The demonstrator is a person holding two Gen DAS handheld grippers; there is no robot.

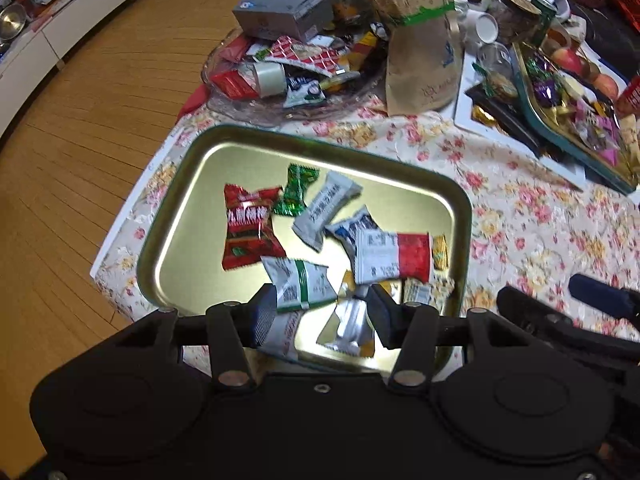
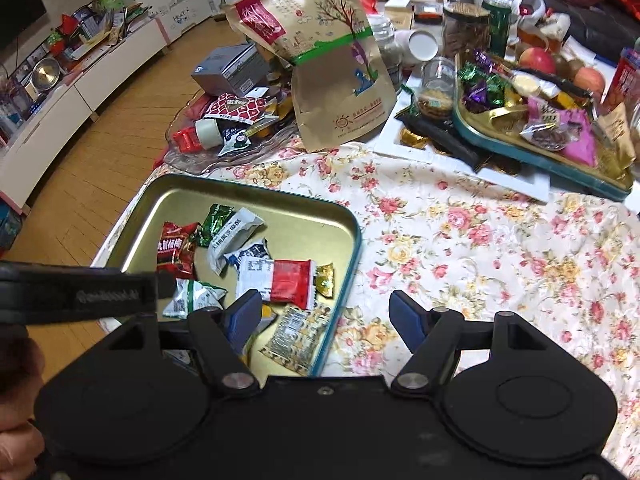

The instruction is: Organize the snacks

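One gold tin tray, roughly ten wrapped snacks, left hand-held gripper and right hand-held gripper both agape, empty

hidden: tin tray near edge behind left gripper | blurred: wrapper print unreadable

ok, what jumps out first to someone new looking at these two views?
The gold-lined tin tray at the near corner of the floral tablecloth, strewn with wrapped snacks, notably a red-and-white packet. Behind it a tall kraft paper bag rises from clutter. Both grippers, left and right, stand open over the tray's near edge.
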